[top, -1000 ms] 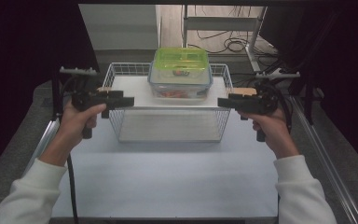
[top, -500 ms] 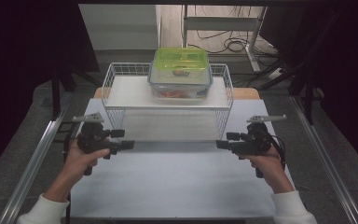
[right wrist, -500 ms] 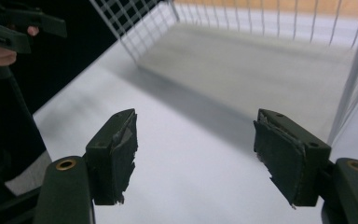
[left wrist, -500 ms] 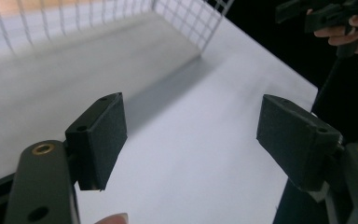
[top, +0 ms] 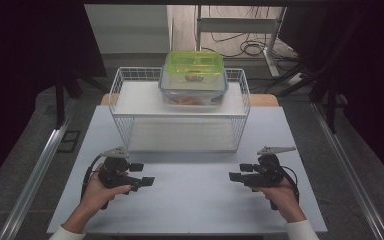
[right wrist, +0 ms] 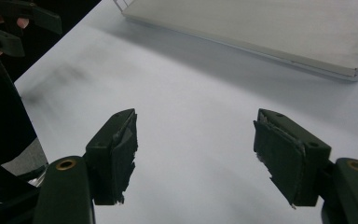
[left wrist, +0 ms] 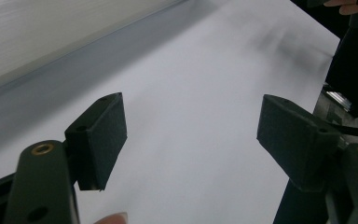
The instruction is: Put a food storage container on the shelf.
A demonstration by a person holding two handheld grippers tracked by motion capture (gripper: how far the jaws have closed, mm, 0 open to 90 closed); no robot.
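- Left gripper and right gripper: jaws spread, empty, nothing between them, likely parked over the bare surface.
- Lidded container sits on the wire rack, well beyond both jaws.

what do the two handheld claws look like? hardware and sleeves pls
Both are black pistol-style units. The left claw and right claw each carry a grey three-cornered plate on top and trail a black cable. In the gripper views each has two blocky black jaws on arms with brass-coloured rivets; the right claw's pads look frayed at the edges. Sleeves are white.
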